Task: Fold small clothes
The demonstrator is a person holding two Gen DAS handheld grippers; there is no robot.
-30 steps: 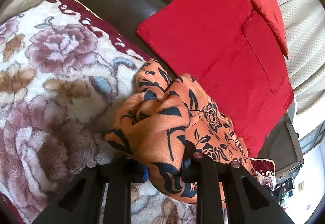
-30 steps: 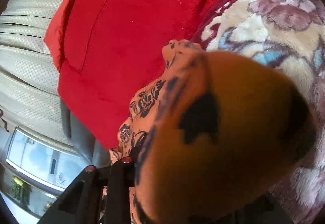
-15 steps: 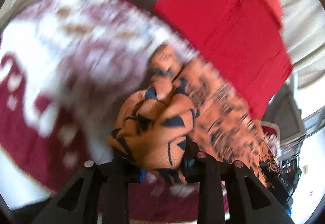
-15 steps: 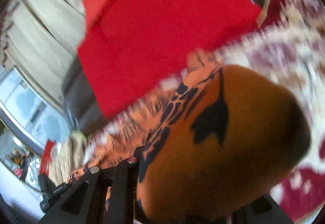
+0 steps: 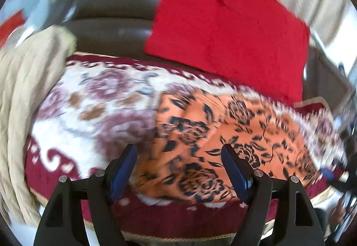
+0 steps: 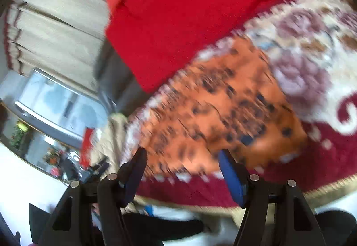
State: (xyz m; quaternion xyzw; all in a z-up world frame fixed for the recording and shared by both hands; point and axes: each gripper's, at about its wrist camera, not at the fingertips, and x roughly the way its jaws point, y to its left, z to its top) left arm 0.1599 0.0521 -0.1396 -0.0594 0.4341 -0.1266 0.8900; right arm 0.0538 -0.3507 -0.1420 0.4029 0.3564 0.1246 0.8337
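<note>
An orange garment with a black rose print (image 5: 223,134) lies spread on the floral blanket (image 5: 100,101). In the right wrist view the same garment (image 6: 223,112) shows blurred. My left gripper (image 5: 178,152) hovers above the garment's near edge; its jaws are opening and nothing is pinched between the blue pads (image 5: 123,170). My right gripper (image 6: 181,156) hangs over the garment's other near edge, jaws also opening, clear of the cloth.
A red cushion (image 5: 227,22) leans on the dark sofa back (image 5: 116,11) behind the blanket. A cream cloth (image 5: 29,94) is heaped at the left. Pleated curtains (image 6: 55,22) and a window (image 6: 55,101) lie past the sofa's end.
Both grippers were shut on bunched orange cloth. They have let it go and pulled up and back, and the garment now lies flat on the blanket.
</note>
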